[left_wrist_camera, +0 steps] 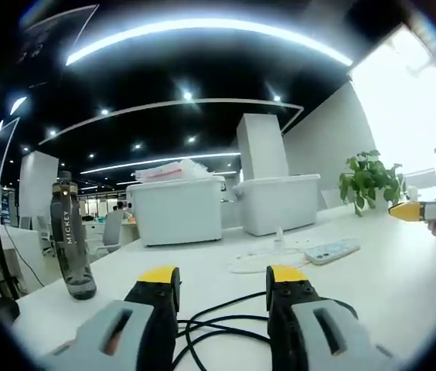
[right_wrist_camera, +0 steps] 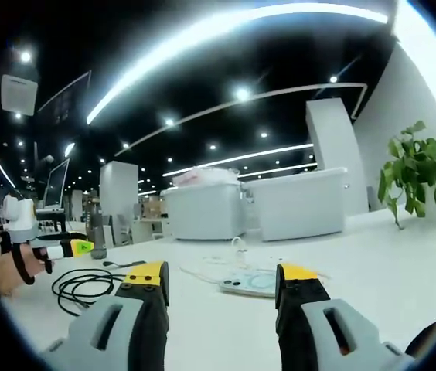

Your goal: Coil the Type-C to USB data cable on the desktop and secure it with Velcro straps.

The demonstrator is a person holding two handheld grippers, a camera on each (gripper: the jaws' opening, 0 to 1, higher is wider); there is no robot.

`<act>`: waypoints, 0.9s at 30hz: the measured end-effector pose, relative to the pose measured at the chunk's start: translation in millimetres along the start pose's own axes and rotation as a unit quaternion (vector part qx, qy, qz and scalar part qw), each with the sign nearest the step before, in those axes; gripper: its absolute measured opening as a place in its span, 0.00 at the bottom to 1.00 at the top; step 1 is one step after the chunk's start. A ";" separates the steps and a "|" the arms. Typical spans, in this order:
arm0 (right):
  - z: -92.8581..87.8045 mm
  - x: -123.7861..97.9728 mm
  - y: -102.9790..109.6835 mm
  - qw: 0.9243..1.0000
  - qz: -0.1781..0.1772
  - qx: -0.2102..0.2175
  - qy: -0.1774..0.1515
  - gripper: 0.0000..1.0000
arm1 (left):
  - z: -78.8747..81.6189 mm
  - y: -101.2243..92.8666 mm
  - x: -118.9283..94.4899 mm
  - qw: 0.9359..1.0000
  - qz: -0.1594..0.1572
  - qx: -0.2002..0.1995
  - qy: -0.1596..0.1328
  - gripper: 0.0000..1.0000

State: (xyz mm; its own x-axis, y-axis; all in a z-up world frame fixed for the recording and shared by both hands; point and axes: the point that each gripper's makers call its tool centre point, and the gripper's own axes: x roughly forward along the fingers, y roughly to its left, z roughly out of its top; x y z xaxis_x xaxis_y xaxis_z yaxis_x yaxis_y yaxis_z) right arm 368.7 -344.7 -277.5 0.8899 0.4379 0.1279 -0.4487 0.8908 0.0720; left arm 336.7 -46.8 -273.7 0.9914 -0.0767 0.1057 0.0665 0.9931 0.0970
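"MICKEY" down the dark water bottle [left_wrist_camera: 72, 239]

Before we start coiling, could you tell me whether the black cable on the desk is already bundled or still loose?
Still loose: the black cable lies in untidy loops on the white desk, with no strap visible around it.

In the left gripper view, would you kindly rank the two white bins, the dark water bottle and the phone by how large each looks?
1. left white bin and right white bin: alike, no ranking between them
2. dark water bottle, though it stands nearer the camera, so its true size is unsure
3. phone
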 end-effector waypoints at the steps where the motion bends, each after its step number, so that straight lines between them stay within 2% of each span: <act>1: 0.0 -0.1 -0.1 1.000 0.000 0.000 0.000 0.54 | 0.0 0.2 0.2 1.000 0.000 0.000 0.000 0.46; 27: 0.1 0.2 0.0 1.000 0.000 0.000 0.000 0.54 | -1.8 0.2 0.6 1.000 0.000 0.002 0.004 0.46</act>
State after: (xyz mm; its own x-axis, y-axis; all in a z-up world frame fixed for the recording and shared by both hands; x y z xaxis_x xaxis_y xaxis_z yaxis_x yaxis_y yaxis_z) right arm 368.9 -344.6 -277.4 0.8897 0.4381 0.1284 -0.4489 0.8907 0.0714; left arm 337.4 -46.5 -275.4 0.9923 -0.0764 0.0979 0.0665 0.9927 0.1005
